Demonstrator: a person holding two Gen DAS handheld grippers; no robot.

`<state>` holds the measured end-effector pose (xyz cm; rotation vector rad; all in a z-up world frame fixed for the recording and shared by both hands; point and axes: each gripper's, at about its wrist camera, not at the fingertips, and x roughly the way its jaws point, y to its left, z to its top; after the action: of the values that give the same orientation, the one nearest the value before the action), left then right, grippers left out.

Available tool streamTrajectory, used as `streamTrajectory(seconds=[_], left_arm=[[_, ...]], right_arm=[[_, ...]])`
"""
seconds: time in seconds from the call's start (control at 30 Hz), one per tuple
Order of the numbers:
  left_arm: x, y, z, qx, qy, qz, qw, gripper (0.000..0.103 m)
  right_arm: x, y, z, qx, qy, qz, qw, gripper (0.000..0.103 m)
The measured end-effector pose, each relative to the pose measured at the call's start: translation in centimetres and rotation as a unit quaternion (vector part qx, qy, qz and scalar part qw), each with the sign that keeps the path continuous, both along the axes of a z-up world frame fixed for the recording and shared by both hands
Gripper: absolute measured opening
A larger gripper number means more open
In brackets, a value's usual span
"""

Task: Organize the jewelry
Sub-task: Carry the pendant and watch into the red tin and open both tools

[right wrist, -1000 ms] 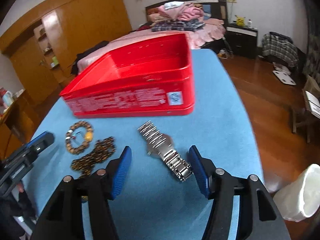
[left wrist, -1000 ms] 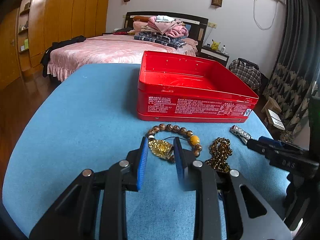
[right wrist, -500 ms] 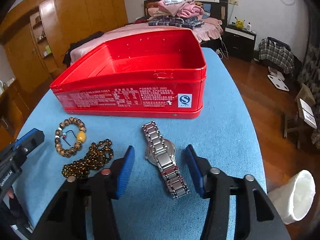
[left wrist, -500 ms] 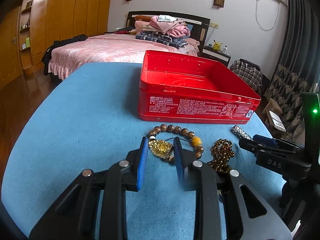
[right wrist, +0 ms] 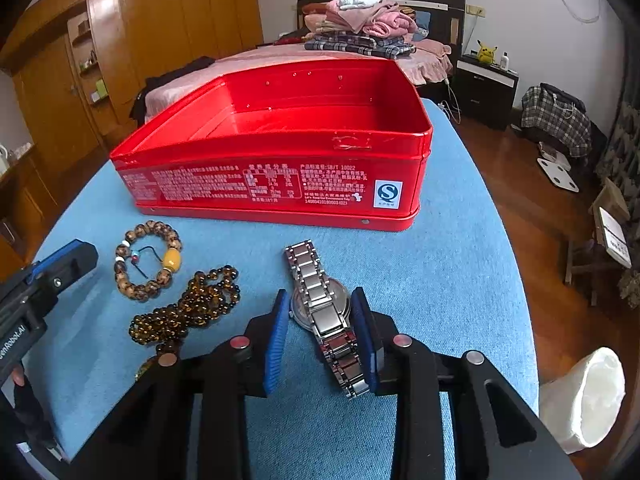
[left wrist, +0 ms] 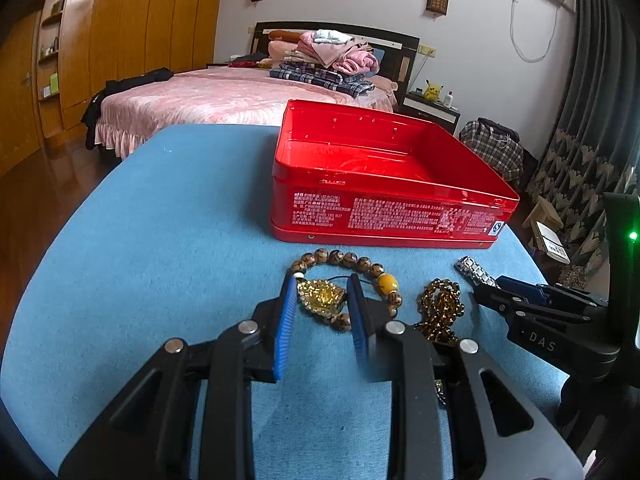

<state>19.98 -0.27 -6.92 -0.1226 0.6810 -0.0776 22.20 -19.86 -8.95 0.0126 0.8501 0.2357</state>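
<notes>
An open red tin stands on the blue table; it also shows in the right wrist view. My left gripper is shut on a gold pendant, held over a wooden bead bracelet. In the right wrist view the bracelet lies flat with no pendant seen on it. My right gripper has its blue pads against the case of a silver watch lying on the table. A brown bead necklace lies between them.
The table's right edge drops to a wooden floor, with a white bin below. A bed with folded clothes stands behind the table.
My right gripper moved forward over the watch and closed its pads onto the watch case. My left gripper stayed shut on the gold pendant, barely moving.
</notes>
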Motion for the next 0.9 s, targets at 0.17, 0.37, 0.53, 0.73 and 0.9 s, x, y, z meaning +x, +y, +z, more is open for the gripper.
streamTrajectory(seconds=[0.17,0.37,0.53,0.73,0.9], left_arm=[[-0.3,-0.3,0.3,0.007,-0.006,-0.004,0.9999,0.024],[-0.3,-0.6,1.2,0.008,-0.015,-0.006,0.9998,0.024],[-0.3,-1.0,2.1,0.007,-0.027,-0.009,0.9996,0.024],[0.0,-1.4,3.1,0.007,-0.038,-0.012,0.9992,0.024],[0.7,-1.7,3.8,0.007,-0.046,-0.013,0.9989,0.024]], right_arm=[[-0.9,-0.5,0.9,0.014,-0.005,0.000,1.000,0.031],[-1.6,-0.8,3.2,0.020,-0.026,0.005,0.999,0.031],[-1.6,-1.0,4.7,0.031,-0.037,0.007,0.999,0.031],[-1.5,-1.1,6.3,0.034,-0.054,0.011,0.998,0.031],[-1.1,-1.0,7.5,0.040,-0.070,0.012,0.997,0.031]])
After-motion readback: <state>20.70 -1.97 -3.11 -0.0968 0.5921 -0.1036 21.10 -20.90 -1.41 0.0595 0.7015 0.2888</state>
